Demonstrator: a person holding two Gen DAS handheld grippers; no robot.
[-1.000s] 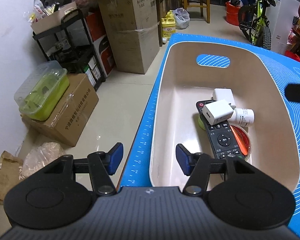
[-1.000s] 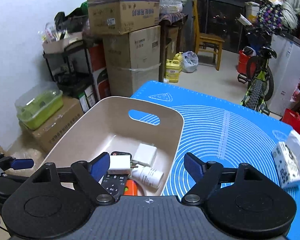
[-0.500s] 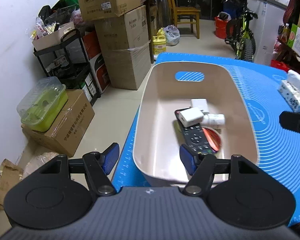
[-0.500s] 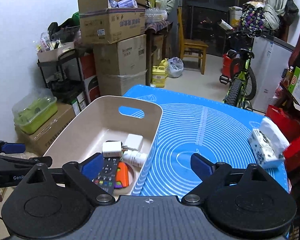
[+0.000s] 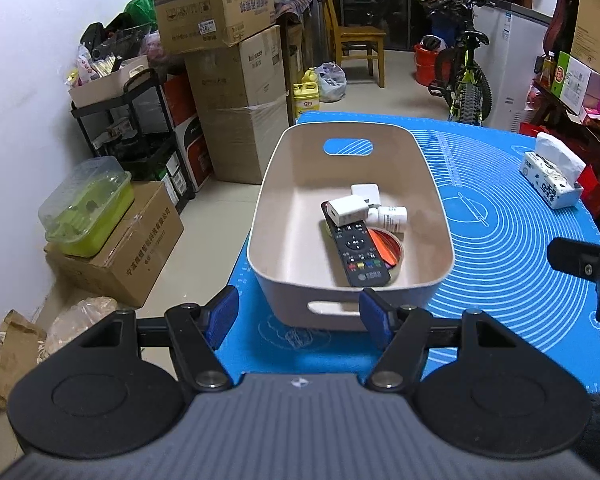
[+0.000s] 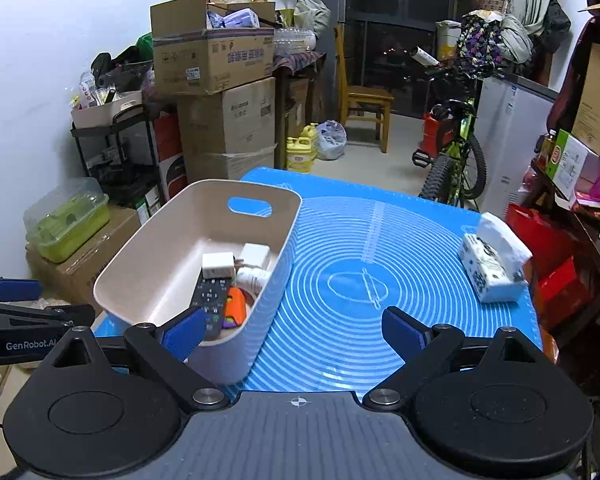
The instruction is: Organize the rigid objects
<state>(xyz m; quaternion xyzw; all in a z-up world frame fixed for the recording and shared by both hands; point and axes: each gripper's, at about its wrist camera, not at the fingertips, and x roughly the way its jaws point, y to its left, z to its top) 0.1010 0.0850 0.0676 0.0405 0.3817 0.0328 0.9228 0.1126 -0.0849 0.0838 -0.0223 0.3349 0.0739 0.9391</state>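
A beige bin (image 5: 440,216) (image 6: 148,236) stands at the left of the blue mat (image 5: 500,248) (image 6: 360,280). In it lie a black remote (image 5: 356,248) (image 6: 211,300), two white chargers (image 5: 346,210) (image 6: 218,265), a small white bottle (image 5: 392,218) (image 6: 252,278), a tape roll (image 5: 396,246) and an orange item (image 6: 236,307). My left gripper (image 5: 298,316) is open and empty, just in front of the bin's near wall. My right gripper (image 6: 294,334) is open and empty above the mat's front edge, right of the bin.
A tissue pack (image 5: 550,174) (image 6: 494,268) lies at the mat's right side. Left of the table are cardboard boxes (image 5: 116,248), a green lidded container (image 5: 86,208) and a black rack (image 5: 140,128). A bicycle (image 6: 452,160) and chair (image 6: 364,100) stand beyond.
Both grippers have pulled back and up from the bin, so more of the mat and room shows. Both stayed open and empty. The bin's contents have not moved.
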